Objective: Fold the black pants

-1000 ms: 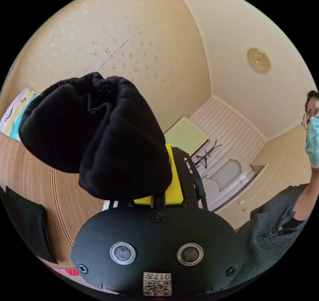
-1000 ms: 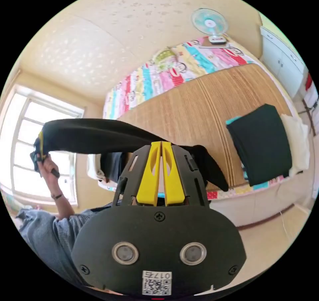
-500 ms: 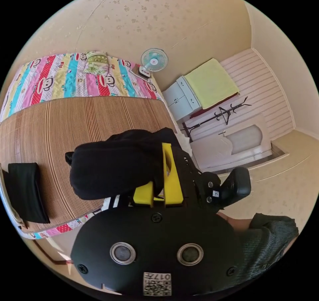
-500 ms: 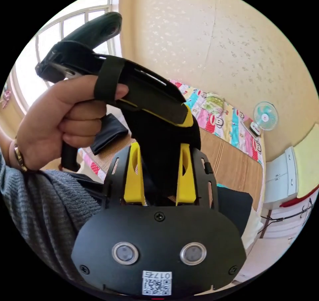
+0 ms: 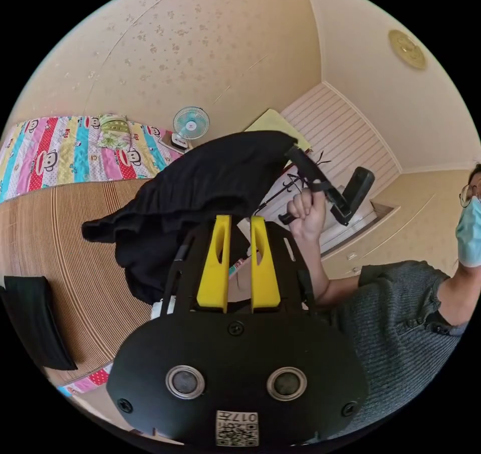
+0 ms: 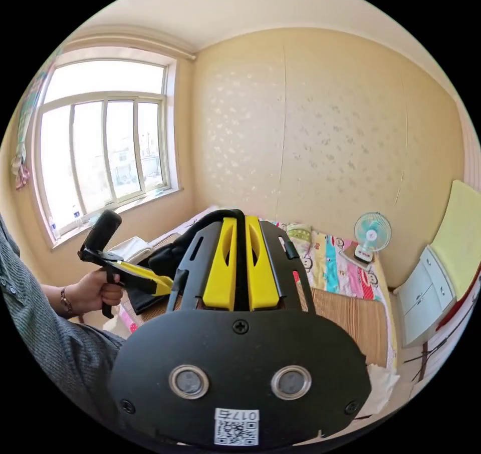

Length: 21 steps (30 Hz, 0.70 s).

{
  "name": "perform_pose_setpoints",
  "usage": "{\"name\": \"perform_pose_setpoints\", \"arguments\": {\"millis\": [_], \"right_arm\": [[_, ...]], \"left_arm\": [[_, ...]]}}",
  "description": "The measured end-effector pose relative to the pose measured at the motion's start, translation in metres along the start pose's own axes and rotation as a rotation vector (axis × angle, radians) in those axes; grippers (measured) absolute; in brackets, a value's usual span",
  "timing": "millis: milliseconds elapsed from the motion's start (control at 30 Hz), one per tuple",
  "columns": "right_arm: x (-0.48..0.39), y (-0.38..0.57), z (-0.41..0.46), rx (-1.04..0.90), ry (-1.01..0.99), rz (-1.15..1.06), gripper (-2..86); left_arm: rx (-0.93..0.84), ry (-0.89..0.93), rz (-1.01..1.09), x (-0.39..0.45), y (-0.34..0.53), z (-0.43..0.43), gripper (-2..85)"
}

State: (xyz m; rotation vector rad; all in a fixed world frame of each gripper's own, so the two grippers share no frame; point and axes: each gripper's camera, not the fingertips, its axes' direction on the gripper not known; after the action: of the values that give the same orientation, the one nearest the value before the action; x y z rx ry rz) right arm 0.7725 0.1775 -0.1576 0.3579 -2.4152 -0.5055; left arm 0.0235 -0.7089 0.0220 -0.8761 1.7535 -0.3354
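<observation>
Left gripper view: our left claw (image 5: pixel 236 223) shows two yellow plastic jaws standing a narrow gap apart with nothing between them. Beyond it the soft, matte black pants (image 5: pixel 200 188) hang bunched and rumpled in the air above the ribbed tan woven mat (image 5: pixel 55 234) on the bed. One end of the cloth is pinched in the right claw (image 5: pixel 290 151), which a hand (image 5: pixel 306 213) grips by its black handle. A flat folded black garment (image 5: pixel 35 319) lies on the mat's near edge. A striped cartoon-print sheet (image 5: pixel 60 143) and a small round teal fan (image 5: pixel 190 122) sit at the far side.

Right gripper view: the right claw (image 6: pixel 240 223) has its yellow jaws pressed onto a thin fold of the black pants (image 6: pixel 168 259). The left claw (image 6: pixel 168 285), held in the person's other hand (image 6: pixel 92 291), points at the dark cloth; we cannot tell its gap here.
</observation>
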Motion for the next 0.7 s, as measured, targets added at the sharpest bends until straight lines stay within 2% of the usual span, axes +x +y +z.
{"name": "perform_pose_setpoints", "arguments": {"millis": [133, 300, 400, 467, 500, 533, 567, 633, 700], "right_arm": [[-0.03, -0.015, -0.069, 0.149, 0.023, -0.076, 2.4], [-0.05, -0.031, -0.157, 0.328, -0.007, -0.11, 2.3], [-0.056, -0.04, -0.206, 0.416, -0.053, -0.116, 2.2], [-0.058, -0.043, -0.232, 0.459, -0.076, -0.121, 2.2], [-0.06, -0.046, -0.247, 0.472, -0.074, -0.119, 2.2], [-0.061, -0.048, -0.262, 0.48, -0.064, -0.114, 2.2], [-0.061, -0.048, -0.268, 0.487, -0.062, -0.113, 2.2], [-0.059, -0.045, -0.293, 0.525, -0.084, -0.106, 2.2], [-0.056, -0.041, -0.313, 0.547, -0.074, -0.078, 2.2]], "left_arm": [[-0.001, -0.134, -0.118, -0.02, 0.044, -0.016, 12.6], [-0.048, -0.09, -0.182, -0.036, 0.068, -0.02, 16.2], [0.055, -0.031, -0.182, -0.033, 0.071, -0.034, 18.3], [0.212, 0.154, -0.126, -0.028, 0.067, -0.055, 19.1], [0.236, 0.221, -0.119, -0.028, 0.065, -0.059, 19.3], [0.261, 0.361, -0.123, -0.032, 0.059, -0.064, 19.4], [0.259, 0.498, -0.138, -0.035, 0.051, -0.066, 19.0], [0.193, 0.663, -0.167, -0.037, 0.04, -0.063, 17.1], [0.186, 0.701, -0.183, -0.033, 0.036, -0.072, 9.2]]}}
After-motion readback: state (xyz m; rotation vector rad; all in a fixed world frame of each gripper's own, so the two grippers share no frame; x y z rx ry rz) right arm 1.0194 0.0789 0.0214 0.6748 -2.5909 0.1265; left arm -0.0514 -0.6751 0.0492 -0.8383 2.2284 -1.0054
